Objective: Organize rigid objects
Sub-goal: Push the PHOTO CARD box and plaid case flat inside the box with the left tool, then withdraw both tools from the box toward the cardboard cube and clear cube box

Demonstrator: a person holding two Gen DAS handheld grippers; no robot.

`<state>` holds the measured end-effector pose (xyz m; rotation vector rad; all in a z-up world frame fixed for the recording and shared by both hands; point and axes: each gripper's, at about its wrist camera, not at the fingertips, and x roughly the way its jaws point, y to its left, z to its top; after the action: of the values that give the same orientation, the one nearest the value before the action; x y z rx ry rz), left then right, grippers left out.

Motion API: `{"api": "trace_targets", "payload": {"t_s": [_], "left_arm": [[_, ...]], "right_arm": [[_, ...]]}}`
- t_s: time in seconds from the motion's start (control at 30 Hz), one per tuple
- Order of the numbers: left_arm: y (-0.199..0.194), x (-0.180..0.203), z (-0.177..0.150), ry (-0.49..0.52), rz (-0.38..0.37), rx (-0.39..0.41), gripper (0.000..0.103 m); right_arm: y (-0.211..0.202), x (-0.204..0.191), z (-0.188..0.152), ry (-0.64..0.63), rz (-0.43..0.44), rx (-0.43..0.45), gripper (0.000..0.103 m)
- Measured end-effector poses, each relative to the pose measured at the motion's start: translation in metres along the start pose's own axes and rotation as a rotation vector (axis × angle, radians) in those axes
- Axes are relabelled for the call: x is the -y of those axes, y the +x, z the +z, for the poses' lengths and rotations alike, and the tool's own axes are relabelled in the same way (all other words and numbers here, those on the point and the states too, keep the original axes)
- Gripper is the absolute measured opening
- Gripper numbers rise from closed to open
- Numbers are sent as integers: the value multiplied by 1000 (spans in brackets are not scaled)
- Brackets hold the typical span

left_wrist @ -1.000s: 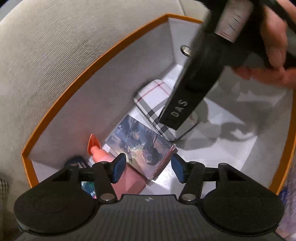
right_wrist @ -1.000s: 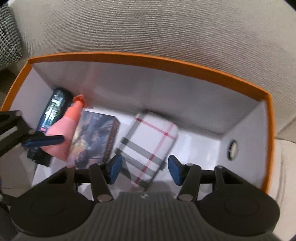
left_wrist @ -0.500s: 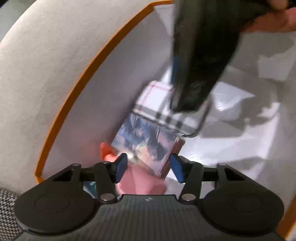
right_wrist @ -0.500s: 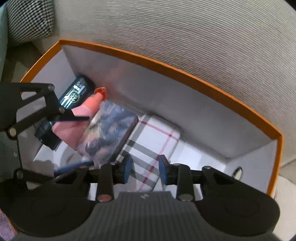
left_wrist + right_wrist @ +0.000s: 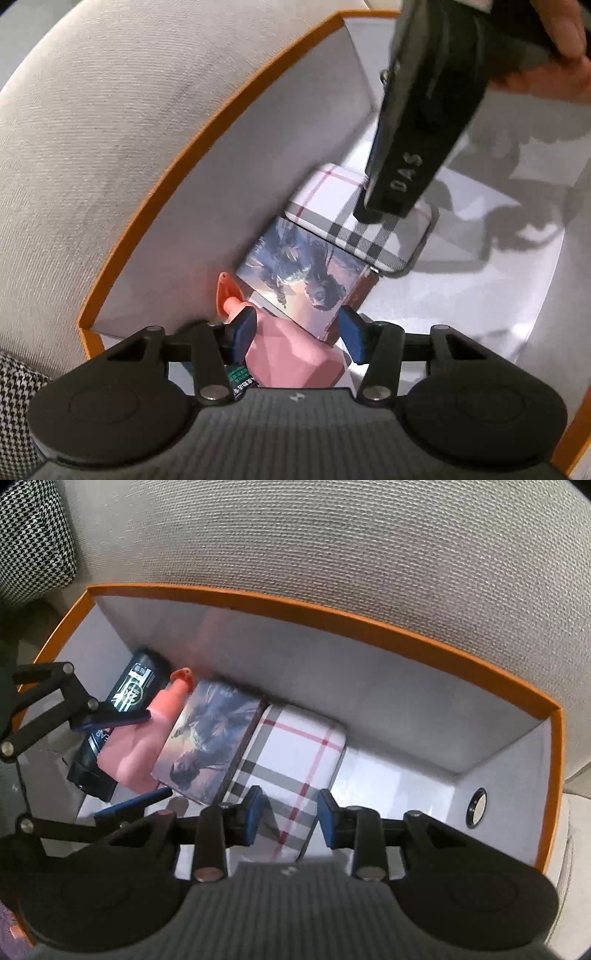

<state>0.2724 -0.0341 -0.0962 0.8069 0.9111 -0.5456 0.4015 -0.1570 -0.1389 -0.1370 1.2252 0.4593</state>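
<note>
An orange-rimmed white box holds a row of things against its far wall: a dark bottle, a pink bottle with an orange cap, a picture-covered box and a plaid tin. My left gripper is open over the pink bottle and the picture box. My right gripper is open and empty just above the plaid tin's near end. The plaid tin also shows in the left wrist view, partly hidden by the right gripper's body.
The box sits on a beige woven cushion. A houndstooth cushion lies at the far left. The box's right part has bare white floor, and a round metal eyelet sits in the right wall.
My right gripper has drawn back and opened a little wider over the plaid tin. My left gripper has moved in lower over the pink bottle and the picture box. The objects have stayed in their row.
</note>
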Motion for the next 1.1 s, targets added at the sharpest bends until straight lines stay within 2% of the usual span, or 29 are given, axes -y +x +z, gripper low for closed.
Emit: {"api": "trace_targets", "payload": {"t_s": [0.07,0.13,0.23,0.37,0.5,0.53,0.7,0.8,1.0,1.1], "left_arm": [[-6,-6,-1,-15,-8,12,61],[-16,-10,-1,-35,-8,36,61],[-37,-15,-3,-80,-5,85,61],[-76,-21,-10,-191,-18,160,61],[-114,-24,-22,-318,-59,241,61],[-124,-7,-21,-349,-73,258,61],[-157,18,-45,-518,-134,326,61],[-172,39,-53,-587,-170,345,61],[-147,72,-68,-773,-241,310,61],[-128,83,-64,-847,-263,269,70]], "right_arm": [[-3,-2,-1,-1,-6,0,29],[-12,-4,-3,-3,-20,23,29],[-31,-12,-10,-17,-33,78,29],[-69,-23,-28,-20,-21,166,29],[-105,-33,-59,-5,-11,247,29],[-114,-34,-68,7,-7,264,30],[-149,-39,-124,73,-5,352,30],[-157,-37,-158,125,-26,389,30],[-148,-24,-221,251,-92,408,30],[-133,-14,-244,328,-97,376,30]]}}
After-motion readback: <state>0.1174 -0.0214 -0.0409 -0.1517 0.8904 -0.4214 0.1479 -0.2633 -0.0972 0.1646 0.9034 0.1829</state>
